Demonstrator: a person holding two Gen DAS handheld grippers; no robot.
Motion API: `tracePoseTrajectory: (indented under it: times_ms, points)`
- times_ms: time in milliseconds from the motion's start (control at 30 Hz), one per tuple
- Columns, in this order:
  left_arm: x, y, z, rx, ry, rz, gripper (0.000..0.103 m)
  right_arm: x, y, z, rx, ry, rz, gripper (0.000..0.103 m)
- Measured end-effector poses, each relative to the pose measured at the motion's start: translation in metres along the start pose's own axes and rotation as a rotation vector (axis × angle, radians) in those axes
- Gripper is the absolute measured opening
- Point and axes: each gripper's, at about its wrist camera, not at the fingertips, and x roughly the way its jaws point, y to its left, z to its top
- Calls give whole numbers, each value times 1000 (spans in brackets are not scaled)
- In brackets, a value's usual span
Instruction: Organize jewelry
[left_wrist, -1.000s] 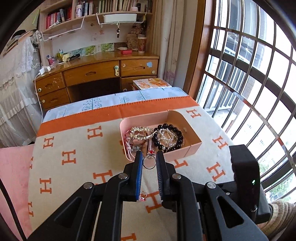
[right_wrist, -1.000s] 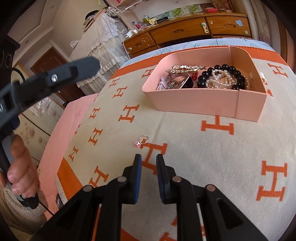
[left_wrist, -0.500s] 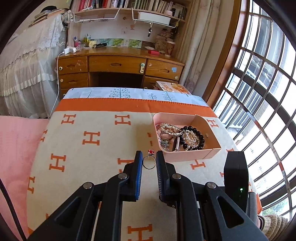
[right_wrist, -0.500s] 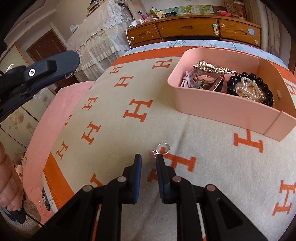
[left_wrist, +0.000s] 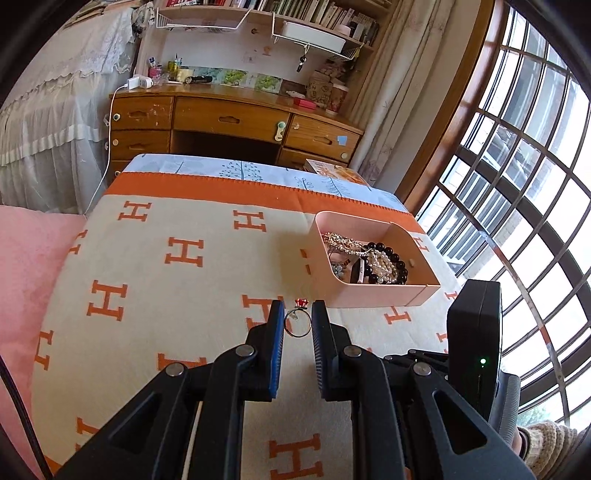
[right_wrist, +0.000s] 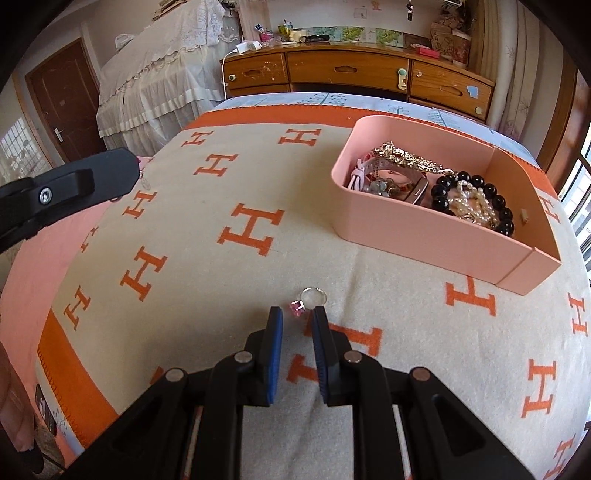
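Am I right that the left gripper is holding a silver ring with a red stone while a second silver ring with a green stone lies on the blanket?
Not quite: the stone of the second silver ring on the blanket is pink, as the right wrist view shows. The left gripper does hold the silver ring with a red stone.

blanket (right_wrist: 258, 280): matt woven cloth | tray (right_wrist: 424, 236): smooth matt plastic | ring (left_wrist: 297, 324): shiny metal

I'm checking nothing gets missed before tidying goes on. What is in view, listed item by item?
red-stone ring: one, silver band, between the left gripper's fingers
pink-stone ring: one, silver, on the blanket before the right gripper
tray: one, pink, on the blanket, holding jewelry
bead bracelet: one, black, in the tray
blanket: one, beige and orange
desk: one, wooden, behind
left gripper: shut on the ring
right gripper: shut, empty
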Motion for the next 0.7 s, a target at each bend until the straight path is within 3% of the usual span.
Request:
tracePoseTrajectory:
  times_ms: [300, 700]
  points:
    - [2, 11, -4, -9, 1, -30, 13, 5, 11, 4, -1, -23, -56, 17]
    - [-1, 10, -3, -11, 4, -60, 13, 0, 6, -1, -20, -30, -32, 10]
